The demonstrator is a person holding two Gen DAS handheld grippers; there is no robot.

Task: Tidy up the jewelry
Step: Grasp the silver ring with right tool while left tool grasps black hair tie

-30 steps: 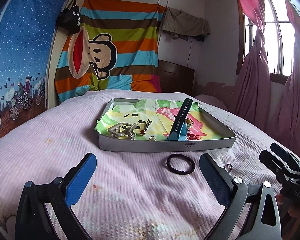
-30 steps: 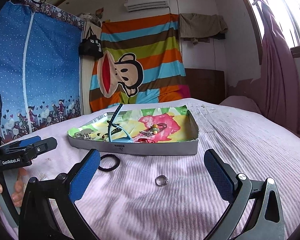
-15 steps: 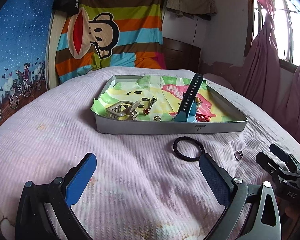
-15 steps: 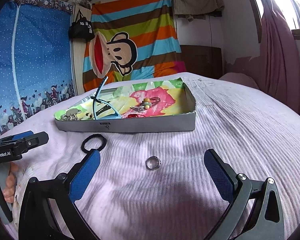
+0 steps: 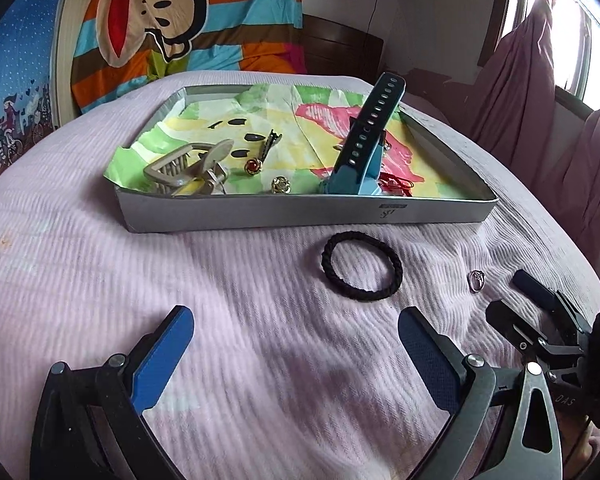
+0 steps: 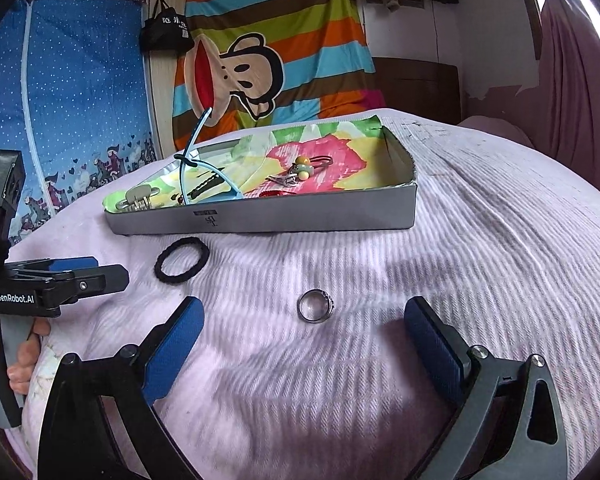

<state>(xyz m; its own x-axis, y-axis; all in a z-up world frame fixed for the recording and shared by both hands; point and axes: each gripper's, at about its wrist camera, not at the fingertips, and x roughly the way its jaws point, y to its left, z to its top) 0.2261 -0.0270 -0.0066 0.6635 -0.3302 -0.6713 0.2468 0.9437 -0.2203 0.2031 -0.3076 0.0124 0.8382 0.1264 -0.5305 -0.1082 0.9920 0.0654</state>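
Both claws gape, empty — right claw straddles the ring; tiny, hard, slippery — pinch its band.

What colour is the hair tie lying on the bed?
The hair tie is black, clearest in the left wrist view.

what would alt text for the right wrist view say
The open right gripper hangs over a small silver ring lying on a pink ribbed bedspread. Beyond it a black hair tie lies in front of a shallow grey tray of hair clips and trinkets, and the left gripper shows at the left edge.
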